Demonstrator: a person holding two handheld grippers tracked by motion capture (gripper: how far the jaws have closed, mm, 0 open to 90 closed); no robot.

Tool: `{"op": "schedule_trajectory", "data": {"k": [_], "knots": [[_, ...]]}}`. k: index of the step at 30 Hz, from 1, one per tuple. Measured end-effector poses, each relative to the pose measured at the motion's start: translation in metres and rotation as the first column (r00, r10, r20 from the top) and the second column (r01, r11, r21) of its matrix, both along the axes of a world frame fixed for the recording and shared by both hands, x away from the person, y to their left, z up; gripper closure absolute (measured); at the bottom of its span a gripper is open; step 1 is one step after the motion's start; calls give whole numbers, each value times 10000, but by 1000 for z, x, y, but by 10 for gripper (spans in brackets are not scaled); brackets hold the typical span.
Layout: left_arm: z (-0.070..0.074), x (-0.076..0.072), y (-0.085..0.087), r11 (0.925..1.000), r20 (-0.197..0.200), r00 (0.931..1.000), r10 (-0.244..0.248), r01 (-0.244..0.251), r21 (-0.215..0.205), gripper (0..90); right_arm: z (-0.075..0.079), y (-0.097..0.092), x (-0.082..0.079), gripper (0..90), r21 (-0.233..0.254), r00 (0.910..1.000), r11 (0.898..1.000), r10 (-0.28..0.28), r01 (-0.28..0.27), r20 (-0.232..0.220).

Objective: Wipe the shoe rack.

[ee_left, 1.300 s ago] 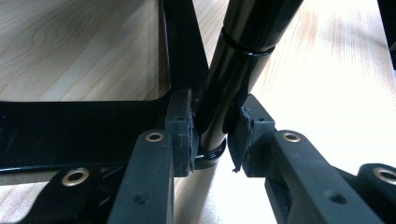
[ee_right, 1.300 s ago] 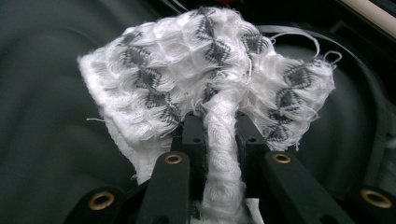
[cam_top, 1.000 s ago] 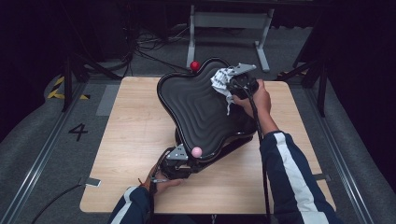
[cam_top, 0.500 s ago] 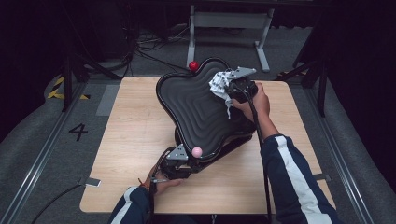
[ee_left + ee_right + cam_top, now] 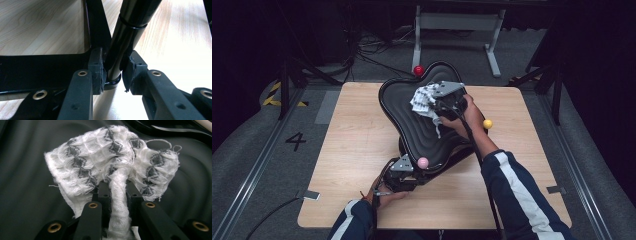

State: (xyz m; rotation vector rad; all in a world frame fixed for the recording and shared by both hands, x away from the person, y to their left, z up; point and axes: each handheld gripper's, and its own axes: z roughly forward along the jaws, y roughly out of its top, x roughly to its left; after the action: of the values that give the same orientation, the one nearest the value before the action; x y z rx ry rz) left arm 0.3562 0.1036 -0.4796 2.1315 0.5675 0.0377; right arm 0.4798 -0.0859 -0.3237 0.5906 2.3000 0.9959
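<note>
A black wavy-ribbed panel (image 5: 412, 125) lies tilted on the wooden table (image 5: 352, 145), with a red ball (image 5: 418, 70), a yellow ball (image 5: 487, 123) and a pink ball (image 5: 423, 162) at its tips. My right gripper (image 5: 432, 102) (image 5: 117, 192) is shut on a white cloth with grey diamonds (image 5: 422, 100) (image 5: 112, 162), which rests against the panel's upper part. At the panel's near end, beside the pink ball, my left gripper (image 5: 399, 172) (image 5: 113, 67) is shut on a black tube (image 5: 130, 27) of the frame underneath.
A grey metal stand (image 5: 457, 22) and loose cables lie on the floor beyond the table. A painted "4" (image 5: 295, 141) and yellow-black tape mark the floor at left. Bare wood shows left and right of the panel.
My right gripper has slid the cloth leftward across the panel's upper part. The left gripper and the panel have stayed put.
</note>
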Motion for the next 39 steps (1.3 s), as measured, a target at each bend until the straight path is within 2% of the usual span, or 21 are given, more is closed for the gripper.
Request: {"op": "schedule_trajectory", "data": {"k": [2,3,6,7,9,11,14,16,19,22,24,26,28,29,32,33,34,35,36,38,39], "knots": [[0,0,0,10000,0,10000,-5,5,11,702,0,12,-7,787,-134,9993,9993,353,-352,88],[0,0,0,10000,0,10000,-5,5,11,702,0,12,-7,787,-134,9993,9993,353,-352,88],[0,1,0,10000,54,10000,30,-30,-3,701,1,36,-20,784,-120,9936,9936,1127,-1127,-58],[0,0,0,10000,-4,10000,22,-22,-7,701,1,45,-26,787,-410,9928,9922,1186,-1177,193],[0,1,1,10000,1,10000,34,-34,7,700,0,55,-33,787,-723,9877,9859,1532,-1506,317],[0,1,1,10000,14,10000,27,-27,17,699,1,56,-33,786,-802,9880,9857,1512,-1482,315],[0,1,1,10000,7,10000,42,-42,6,699,1,50,-28,784,-332,9889,9884,1482,-1483,-56],[0,1,1,10000,7,10000,36,-36,-2,699,1,47,-25,783,-235,9894,9892,1447,-1449,-99],[0,1,1,10000,12,10000,35,-35,13,699,1,42,-22,782,-420,9942,9934,1073,-1067,113],[0,1,1,10000,16,10000,46,-46,-18,699,1,32,-16,784,-174,9956,9955,932,-932,-26],[0,1,1,10000,9,10000,46,-46,10,699,1,16,-7,783,-92,9988,9988,482,-482,-77],[0,1,1,10000,34,10000,50,-50,-31,699,1,12,-4,783,-67,9994,9994,342,-343,-106],[0,1,1,10000,3,10000,49,-49,-3,700,1,0,2,783,0,9998,10000,50,-50,-194],[0,1,1,10000,10,10000,40,-40,-20,700,0,-9,7,783,-53,9995,9996,-264,263,-186],[0,1,1,10000,7,10000,44,-44,-44,700,-1,-24,15,783,-186,9967,9967,-789,786,-183],[0,1,1,10000,7,10000,44,-44,-44,700,-1,-24,15,783,-186,9967,9967,-789,786,-183],[0,1,1,10000,3,10000,51,-51,-48,700,-1,-35,20,782,26,9939,9946,-1038,1040,-361],[0,1,1,10000,3,10000,51,-51,-48,700,-1,-35,20,782,26,9939,9946,-1038,1040,-361],[0,1,1,10000,8,10000,59,-59,-59,700,-2,-44,25,783,-62,9893,9899,-1416,1415,-352],[0,1,1,10000,5,10000,53,-53,-44,699,-3,-47,26,783,-98,9881,9886,-1507,1505,-309],[0,1,0,10000,20,10000,63,-63,-45,700,-4,-56,30,786,-290,9804,9804,-1954,1947,-236]]}}
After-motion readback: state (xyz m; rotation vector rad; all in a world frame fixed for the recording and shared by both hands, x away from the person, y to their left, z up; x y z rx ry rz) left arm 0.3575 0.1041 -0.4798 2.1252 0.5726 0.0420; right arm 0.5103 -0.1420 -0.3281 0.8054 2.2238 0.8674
